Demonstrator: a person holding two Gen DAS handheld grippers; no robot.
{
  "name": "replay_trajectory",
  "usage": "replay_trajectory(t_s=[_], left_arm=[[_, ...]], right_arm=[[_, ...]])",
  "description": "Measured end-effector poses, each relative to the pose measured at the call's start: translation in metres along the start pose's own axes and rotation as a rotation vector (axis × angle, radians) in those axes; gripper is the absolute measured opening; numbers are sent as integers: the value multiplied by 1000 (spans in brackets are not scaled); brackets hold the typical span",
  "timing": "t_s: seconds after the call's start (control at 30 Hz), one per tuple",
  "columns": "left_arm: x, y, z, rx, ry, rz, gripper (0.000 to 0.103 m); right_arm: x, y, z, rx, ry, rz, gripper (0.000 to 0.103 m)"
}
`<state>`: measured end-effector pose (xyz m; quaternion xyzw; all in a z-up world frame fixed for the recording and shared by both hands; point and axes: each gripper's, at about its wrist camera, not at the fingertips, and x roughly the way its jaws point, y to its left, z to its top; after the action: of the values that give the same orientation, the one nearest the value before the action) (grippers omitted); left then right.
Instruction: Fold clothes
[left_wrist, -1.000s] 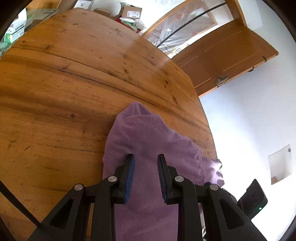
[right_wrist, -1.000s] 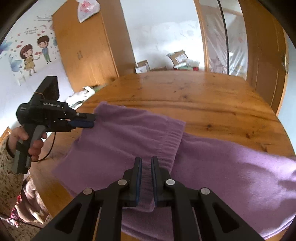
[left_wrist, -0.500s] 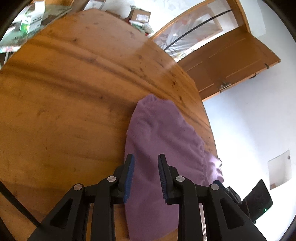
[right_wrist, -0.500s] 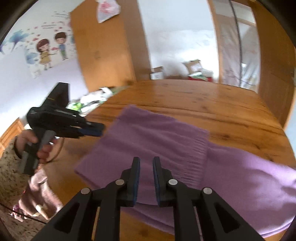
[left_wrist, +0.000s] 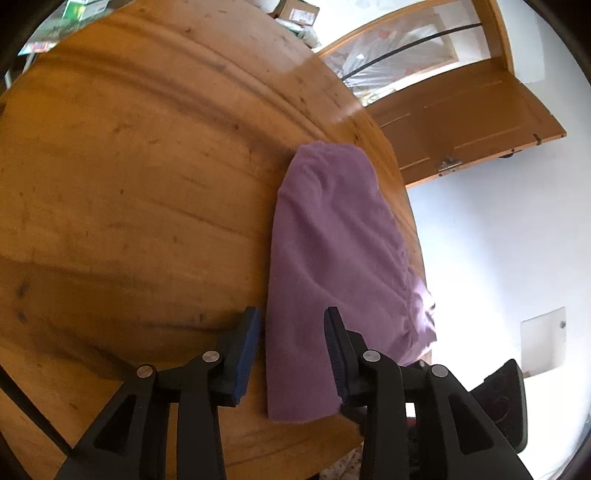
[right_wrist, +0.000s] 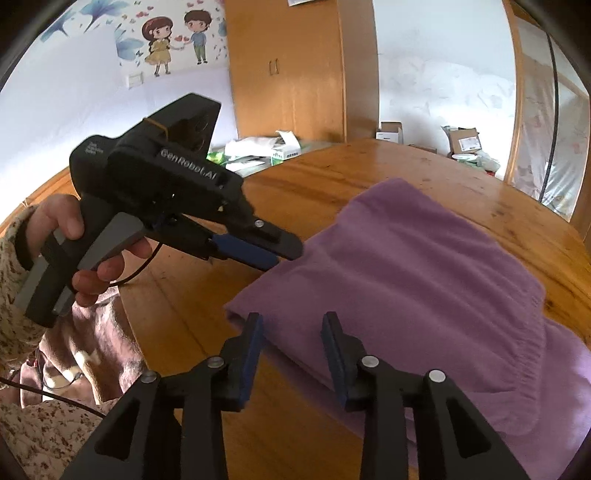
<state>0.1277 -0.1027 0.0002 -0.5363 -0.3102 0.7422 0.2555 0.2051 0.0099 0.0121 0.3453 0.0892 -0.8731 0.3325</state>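
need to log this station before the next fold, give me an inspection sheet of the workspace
surface: round wooden table, worn, with dark marks in the grain
job's things: purple garment folded over on itself, lying flat near the table edge
clutter: cardboard boxes and papers beyond the far side of the table
grippers: left gripper open, jaws astride the garment's near left edge; right gripper open, just above the garment's near corner; neither grips cloth
cables: thin black cable loops from the left gripper's handle
surroundings: wooden wardrobe, cartoon wall sticker, wooden door
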Motion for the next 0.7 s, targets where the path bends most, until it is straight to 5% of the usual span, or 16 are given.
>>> replay_trajectory(t_s=[0.13,0.47,0.7], left_arm=[[2,0,-2,-5,21,-26,37],[6,1,-1,-64,57,-152,38],[9,-8,1,-57,72,-166,38]], right_arm=[[6,1,3,39,-18,50,38],[23,11,7,76,1,-27,38],[28,18,12,122,3,-51,39]])
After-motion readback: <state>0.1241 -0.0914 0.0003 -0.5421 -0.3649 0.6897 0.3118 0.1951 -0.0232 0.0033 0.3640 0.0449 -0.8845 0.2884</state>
